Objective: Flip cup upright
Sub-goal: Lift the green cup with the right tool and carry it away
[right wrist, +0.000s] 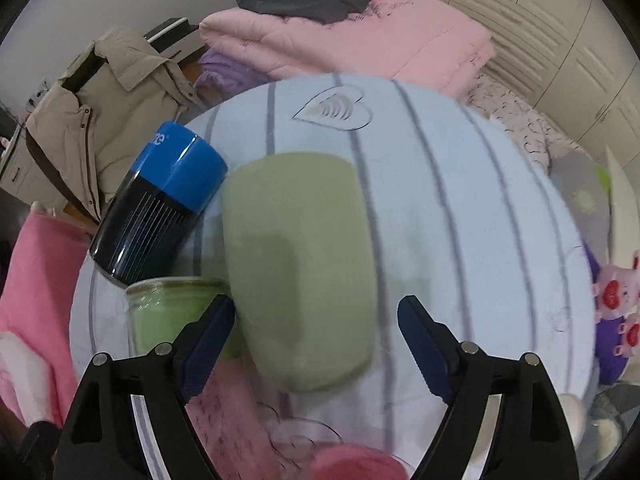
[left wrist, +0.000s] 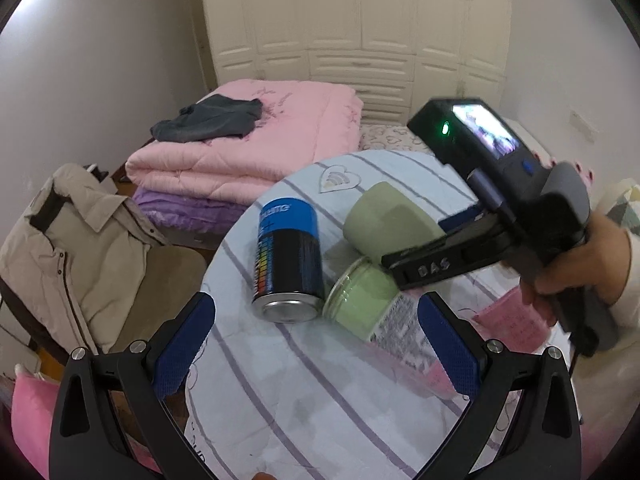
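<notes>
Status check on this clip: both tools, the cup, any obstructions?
Left tool open, empty, hanging back. Right tool open, straddling green cup, not closed on it. Cup not yet upright. Blue-topped can and green jar crowd its left side.

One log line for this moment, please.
right claw: open, around green cup | cup: not upright | left claw: open, idle

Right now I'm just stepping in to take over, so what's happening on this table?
A person holds tongs in each hand over a round table with a striped cloth. The right tongs are open around a pale green cup, which sits upside down; it is not gripped yet. The left tongs hang open nearer the table's edge, holding nothing. A blue-and-black can and a green jar stand close beside the cup.
</notes>
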A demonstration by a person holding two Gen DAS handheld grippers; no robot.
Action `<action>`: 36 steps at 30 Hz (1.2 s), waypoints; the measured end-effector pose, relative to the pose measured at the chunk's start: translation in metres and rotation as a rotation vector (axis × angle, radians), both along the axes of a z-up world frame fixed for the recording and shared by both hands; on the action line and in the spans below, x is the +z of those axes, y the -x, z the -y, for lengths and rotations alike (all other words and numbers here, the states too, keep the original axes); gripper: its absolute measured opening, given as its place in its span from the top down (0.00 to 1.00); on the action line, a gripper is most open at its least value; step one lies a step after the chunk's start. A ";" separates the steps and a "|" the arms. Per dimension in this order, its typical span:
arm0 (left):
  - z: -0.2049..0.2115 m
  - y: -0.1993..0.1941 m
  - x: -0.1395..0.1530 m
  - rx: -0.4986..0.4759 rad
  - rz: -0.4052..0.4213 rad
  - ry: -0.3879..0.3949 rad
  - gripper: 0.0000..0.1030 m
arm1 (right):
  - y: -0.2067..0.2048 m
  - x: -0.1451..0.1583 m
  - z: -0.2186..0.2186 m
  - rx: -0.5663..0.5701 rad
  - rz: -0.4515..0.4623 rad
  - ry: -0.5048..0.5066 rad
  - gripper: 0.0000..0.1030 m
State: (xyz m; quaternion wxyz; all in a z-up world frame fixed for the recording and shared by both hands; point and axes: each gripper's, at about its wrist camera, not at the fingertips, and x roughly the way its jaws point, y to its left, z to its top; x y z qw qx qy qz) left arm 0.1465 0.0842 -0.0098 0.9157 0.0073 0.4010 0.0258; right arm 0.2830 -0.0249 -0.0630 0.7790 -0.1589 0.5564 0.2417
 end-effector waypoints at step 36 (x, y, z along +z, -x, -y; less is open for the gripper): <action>0.012 0.098 0.003 -0.109 0.009 0.016 0.01 | 0.194 0.060 0.053 -0.435 0.225 -0.137 0.25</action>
